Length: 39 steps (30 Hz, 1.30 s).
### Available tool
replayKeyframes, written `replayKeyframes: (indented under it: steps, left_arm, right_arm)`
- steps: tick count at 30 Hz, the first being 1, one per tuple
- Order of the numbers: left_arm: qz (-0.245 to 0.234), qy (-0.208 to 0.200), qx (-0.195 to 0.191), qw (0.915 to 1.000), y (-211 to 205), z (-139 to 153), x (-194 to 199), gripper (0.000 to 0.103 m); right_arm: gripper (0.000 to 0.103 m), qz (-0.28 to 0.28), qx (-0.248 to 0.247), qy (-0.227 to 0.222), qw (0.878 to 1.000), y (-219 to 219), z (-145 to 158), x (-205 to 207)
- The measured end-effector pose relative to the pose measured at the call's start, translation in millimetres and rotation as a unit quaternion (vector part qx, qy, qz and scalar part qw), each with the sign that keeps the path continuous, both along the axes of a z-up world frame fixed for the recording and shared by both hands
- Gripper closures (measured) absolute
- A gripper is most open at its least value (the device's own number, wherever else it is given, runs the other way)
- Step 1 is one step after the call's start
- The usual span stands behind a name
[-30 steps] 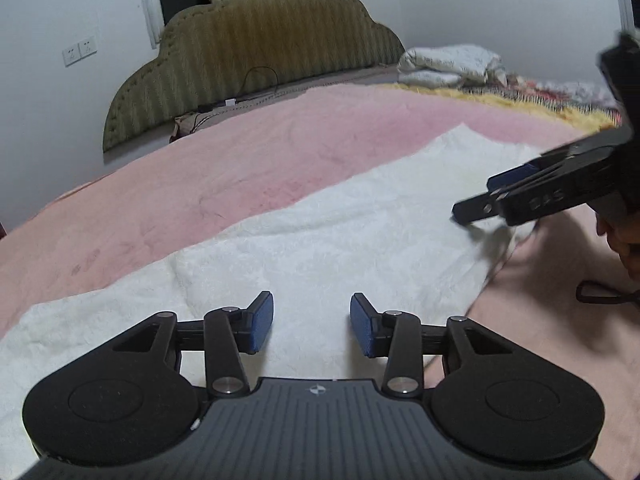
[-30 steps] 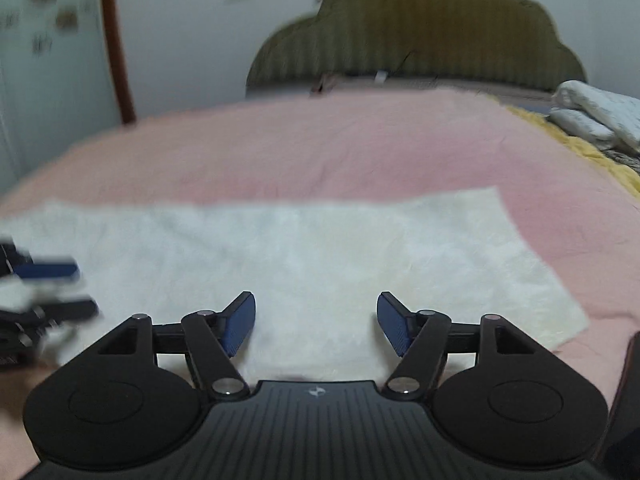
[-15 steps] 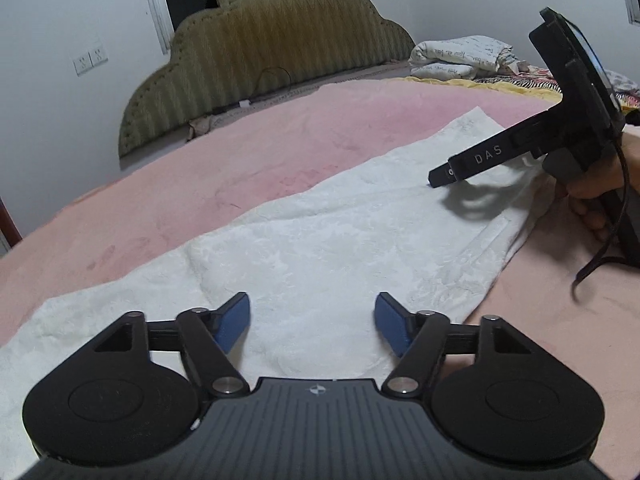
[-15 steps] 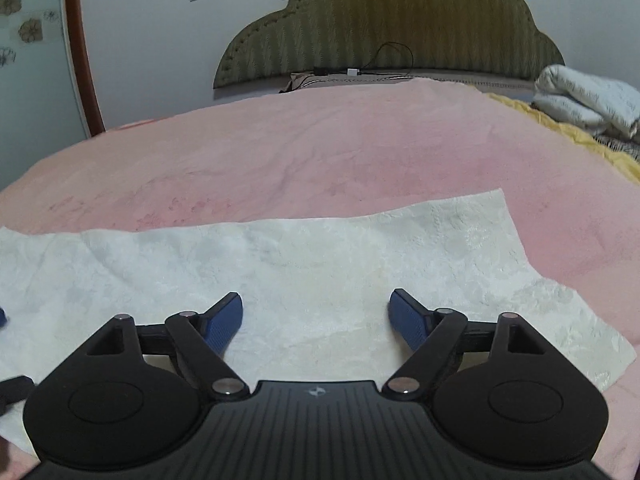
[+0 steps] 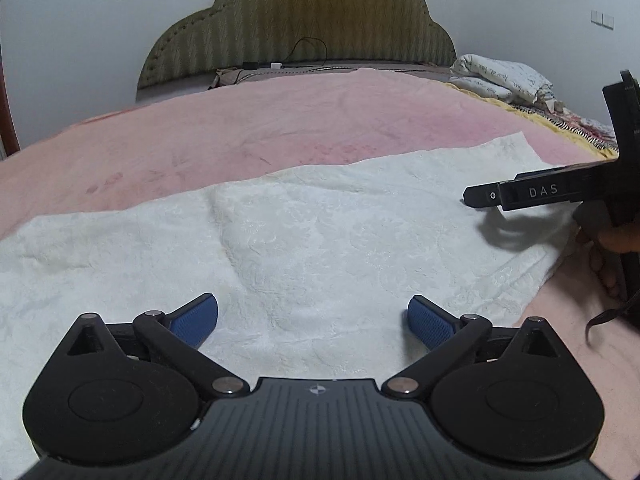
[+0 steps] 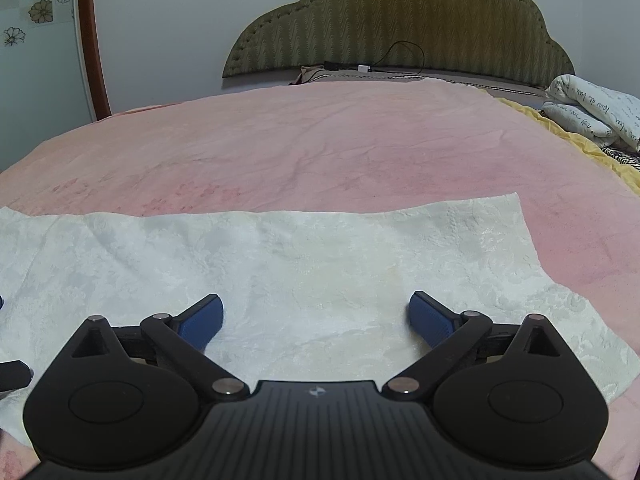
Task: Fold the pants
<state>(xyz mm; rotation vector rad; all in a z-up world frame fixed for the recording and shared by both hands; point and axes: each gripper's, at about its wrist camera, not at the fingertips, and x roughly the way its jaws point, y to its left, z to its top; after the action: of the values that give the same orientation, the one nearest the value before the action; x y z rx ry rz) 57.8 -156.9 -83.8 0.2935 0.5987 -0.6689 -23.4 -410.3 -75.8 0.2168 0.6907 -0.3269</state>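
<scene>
Pants: the white textured pants (image 5: 304, 240) lie spread flat across the near part of the pink blanket (image 5: 280, 128), running left to right; in the right wrist view their right end (image 6: 500, 248) stops short of the blanket's right side.

Left gripper: the left gripper (image 5: 313, 320) hovers over the near edge of the pants with its blue pads (image 5: 196, 318) spread wide and nothing between them. A second ago the pads stood much closer together; they have opened in steps since.

Right gripper: the right gripper (image 6: 316, 316) hangs over the right half of the pants, pads (image 6: 430, 318) wide apart and empty, a little wider than a second ago. In the left wrist view its black finger (image 5: 524, 194) reaches over the right end of the cloth, casting a shadow there; it was tilted up more half a second ago and now sits nearly level.

View change: the earlier right wrist picture was blurred; now it is sharp.

Far end: the olive headboard (image 6: 400, 20) stands against the wall, with folded white bedding (image 6: 592, 108) at far right.
</scene>
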Motion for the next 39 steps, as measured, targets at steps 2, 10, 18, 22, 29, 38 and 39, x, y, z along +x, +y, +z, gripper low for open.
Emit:
replayKeyframes:
  steps: [2, 10, 18, 22, 29, 38, 39]
  left_arm:
    - [-0.004, -0.009, 0.004, 0.9999, -2.1, 2.9, -4.6, 0.006]
    - [-0.015, -0.002, -0.006, 0.9999, -10.2, 10.8, -8.1, 0.008]
    - [-0.034, -0.031, 0.019, 0.9988, -10.5, 13.8, -19.1, 0.011]
    - [-0.015, -0.045, 0.007, 0.9989, -9.0, 24.4, -13.0, 0.009]
    - [0.039, 0.022, 0.018, 0.9989, -6.7, 13.2, 17.7, 0.012]
    - [0.023, 0.017, -0.005, 0.9996, -3.0, 10.6, 4.1, 0.012]
    - [0.023, 0.011, -0.001, 0.9997, -4.1, 6.1, 2.5, 0.01]
  right_arm:
    - [0.0, 0.0, 0.0, 0.0, 1.0, 0.5, 0.5, 0.0]
    - [0.0, -0.006, 0.008, -0.024, 1.0, 12.1, 13.3, -27.2]
    - [0.0, 0.033, -0.082, 0.027, 0.996, 30.9, 19.8, -30.1]
    - [0.0, 0.055, -0.066, 0.007, 0.996, 33.8, 27.3, -8.3]
    - [0.0, 0.006, -0.047, 0.019, 0.999, 12.9, 15.0, 16.0]
    - [0.0, -0.112, 0.12, -0.089, 0.982, -50.0, 46.0, -103.9]
    - [0.0, -0.115, 0.152, -0.095, 0.977, -56.9, 45.8, -115.0]
